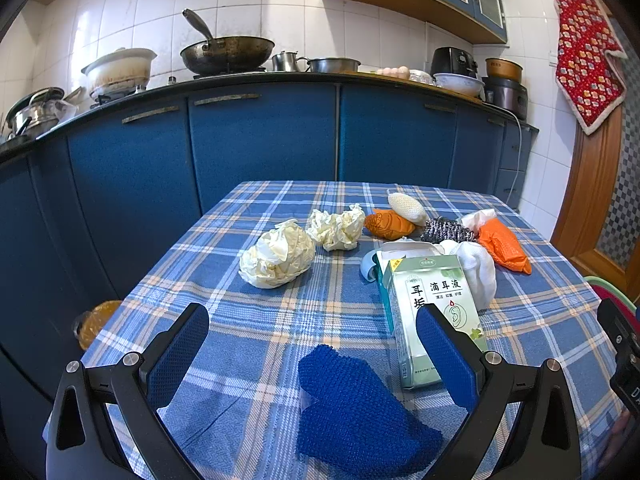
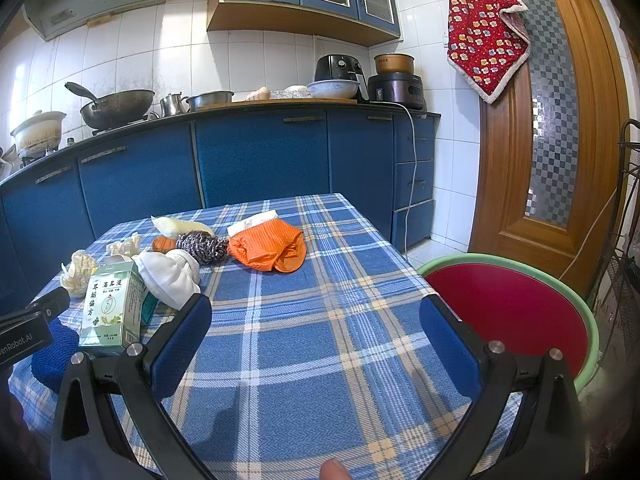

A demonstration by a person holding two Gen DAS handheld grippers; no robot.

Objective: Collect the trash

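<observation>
From the left wrist camera, the left gripper (image 1: 312, 344) hangs low over the near edge of the checked worktop (image 1: 260, 320), jaws spread wide and holding nothing. Between them lies a blue knitted cloth (image 1: 352, 408), and the green medicine carton (image 1: 432, 304) stands just behind the right-hand pad. Further back sit two crumpled paper balls (image 1: 278, 256), clear of everything else, near the middle of the cloth. I'd judge those balls the obvious trash and the easiest first pick: come in from above, straddle the nearer ball, and close gently so it doesn't skid away. The orange gloves (image 1: 504, 244), steel scourer (image 1: 446, 230) and white cloth (image 1: 478, 264) crowd the carton, so a sweep there risks dragging neighbours.

From the right wrist camera, the right gripper (image 2: 316, 340) is also wide and empty, over bare worktop. A red basin with a green rim (image 2: 508, 304) sits just off the table's right edge, probably the place to drop things, so carrying rightward across the open stretch looks sensible.
</observation>
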